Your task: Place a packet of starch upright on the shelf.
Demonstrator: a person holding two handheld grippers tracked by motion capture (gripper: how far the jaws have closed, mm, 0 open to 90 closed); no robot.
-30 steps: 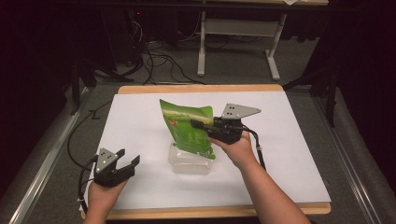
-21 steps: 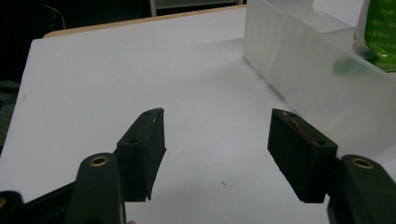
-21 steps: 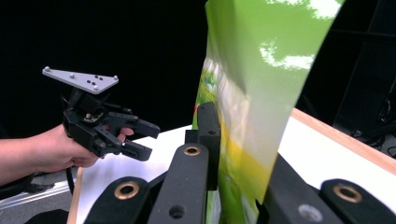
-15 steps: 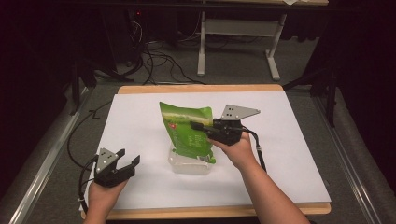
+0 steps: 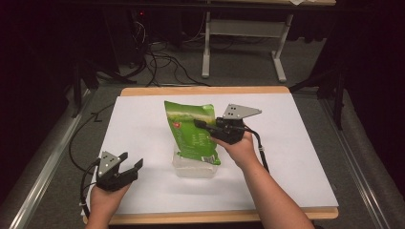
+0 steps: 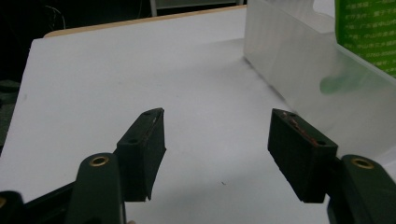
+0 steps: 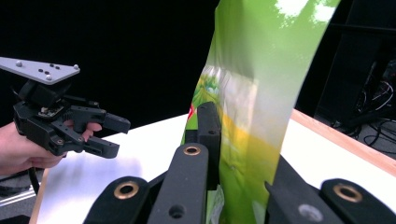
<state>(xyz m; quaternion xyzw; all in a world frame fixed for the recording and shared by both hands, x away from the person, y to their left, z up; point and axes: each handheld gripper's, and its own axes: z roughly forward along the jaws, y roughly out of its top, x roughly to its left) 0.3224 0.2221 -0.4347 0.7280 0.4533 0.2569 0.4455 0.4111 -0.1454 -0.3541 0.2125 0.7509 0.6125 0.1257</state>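
Right gripper (image 5: 203, 125) clamped on green bag (image 5: 191, 131), jaws pinching its side, as seen close up in the right gripper view (image 7: 233, 154). Bag held upright, bottom edge down inside clear tub (image 5: 193, 168) near tabletop (image 5: 296, 157) centre. Left gripper (image 5: 131, 167) at 8 o'clock from tub, well apart, jaws spread wide with nothing between. Tub wall (image 6: 299, 60) at 1 o'clock ahead of those jaws.

High view looks down and forward over the table (image 5: 305, 143); both gripper views sit low and close, sharing the green bag (image 5: 191, 133).
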